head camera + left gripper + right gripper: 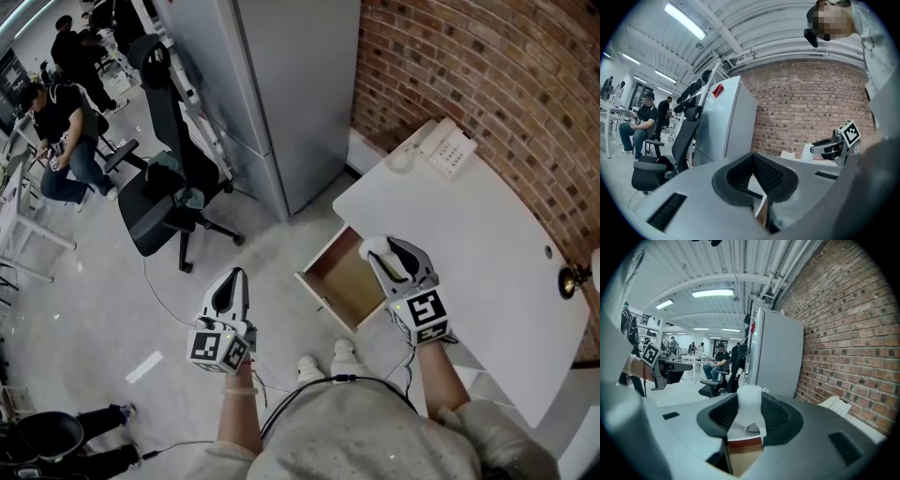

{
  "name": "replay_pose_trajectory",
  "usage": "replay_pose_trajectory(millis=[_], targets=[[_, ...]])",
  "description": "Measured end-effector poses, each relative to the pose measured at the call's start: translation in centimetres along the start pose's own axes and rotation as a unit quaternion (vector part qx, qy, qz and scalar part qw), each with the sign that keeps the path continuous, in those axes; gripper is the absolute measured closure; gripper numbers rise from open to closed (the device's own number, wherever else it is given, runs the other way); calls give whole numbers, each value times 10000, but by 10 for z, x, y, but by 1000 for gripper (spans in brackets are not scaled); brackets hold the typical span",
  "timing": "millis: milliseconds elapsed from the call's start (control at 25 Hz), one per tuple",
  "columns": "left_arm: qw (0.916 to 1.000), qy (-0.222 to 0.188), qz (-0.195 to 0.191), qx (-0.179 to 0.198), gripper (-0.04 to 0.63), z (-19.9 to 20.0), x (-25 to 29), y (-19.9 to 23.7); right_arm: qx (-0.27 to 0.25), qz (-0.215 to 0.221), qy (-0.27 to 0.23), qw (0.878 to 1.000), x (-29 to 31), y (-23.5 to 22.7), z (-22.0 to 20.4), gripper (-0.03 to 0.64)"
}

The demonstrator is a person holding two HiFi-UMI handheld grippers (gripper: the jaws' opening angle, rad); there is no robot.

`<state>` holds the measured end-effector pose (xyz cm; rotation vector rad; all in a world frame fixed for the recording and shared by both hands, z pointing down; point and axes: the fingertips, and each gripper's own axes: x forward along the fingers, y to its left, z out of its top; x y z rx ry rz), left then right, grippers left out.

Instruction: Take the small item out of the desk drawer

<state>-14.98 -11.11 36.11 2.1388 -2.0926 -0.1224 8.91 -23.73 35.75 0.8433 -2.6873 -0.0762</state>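
The desk drawer (345, 283) stands pulled out of the white desk (469, 253), its wooden inside bare where it shows. My right gripper (385, 247) hangs over the drawer's right side, shut on a small white item (372, 247). In the right gripper view the white item (749, 405) sits pinched between the two dark pads of my right gripper (749, 412), with the drawer (741, 456) below. My left gripper (233, 276) is out over the floor left of the drawer, its jaws closed together with nothing in them, as the left gripper view shows (753, 158).
A white telephone (448, 148) lies on the desk's far corner by the brick wall (487, 66). A grey cabinet (281, 94) stands beyond the drawer. A black office chair (164, 197) is to the left. Cables (187, 314) run over the floor. People sit far left.
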Motion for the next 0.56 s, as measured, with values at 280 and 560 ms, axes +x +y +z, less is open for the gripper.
replay_pose_trajectory(millis=[280,560], targets=[[10000,53,3,-16,591,-5,-3,-1,63,-24,-53,10000,-2,0,0,456],[9999,109,-14,-28,591,-10,-4,-5,290,-28,-98,9995,-6,-3,-5,456]])
